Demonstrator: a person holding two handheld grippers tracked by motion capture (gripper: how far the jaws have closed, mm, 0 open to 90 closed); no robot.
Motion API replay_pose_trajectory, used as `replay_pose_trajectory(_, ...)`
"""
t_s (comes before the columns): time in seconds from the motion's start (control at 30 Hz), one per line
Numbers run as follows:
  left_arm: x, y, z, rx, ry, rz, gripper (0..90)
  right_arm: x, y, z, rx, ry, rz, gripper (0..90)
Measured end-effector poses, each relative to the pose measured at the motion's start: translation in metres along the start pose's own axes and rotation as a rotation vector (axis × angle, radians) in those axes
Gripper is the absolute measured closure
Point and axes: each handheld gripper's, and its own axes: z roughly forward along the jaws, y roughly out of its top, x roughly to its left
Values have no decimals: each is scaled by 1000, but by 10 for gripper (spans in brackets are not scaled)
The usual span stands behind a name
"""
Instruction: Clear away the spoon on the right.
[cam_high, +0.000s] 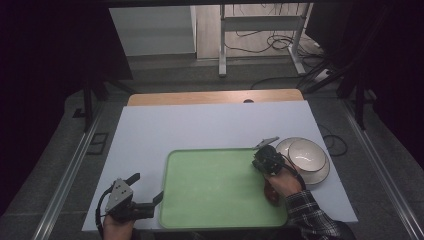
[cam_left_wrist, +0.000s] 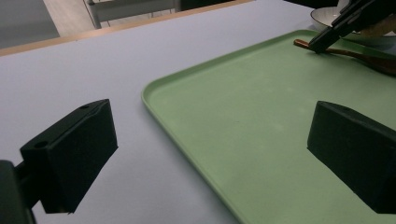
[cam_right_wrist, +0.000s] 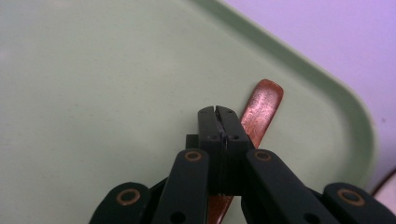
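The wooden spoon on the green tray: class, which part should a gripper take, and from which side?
Grip the wooden spoon by its slim, flat handle, coming down from above with the jaws across its narrow width. It lies flat on the tray, so nothing fits beneath it.

We can read no text, label, brand, number or sign anywhere, neither on the flat pale green plastic tray (cam_high: 215, 200) at the lower middle nor on the round white ceramic bowl (cam_high: 306, 155) at its right.
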Motion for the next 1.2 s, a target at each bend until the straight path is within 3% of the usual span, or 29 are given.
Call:
replay_pose_trajectory(0.43,0,0,0,1,2,2,13,-13,-6,-4,14,-51,43,899)
replay_pose_trajectory(1.2,0,0,0,3,1,-4,13,-10,-4,-11,-31,-25,28,838)
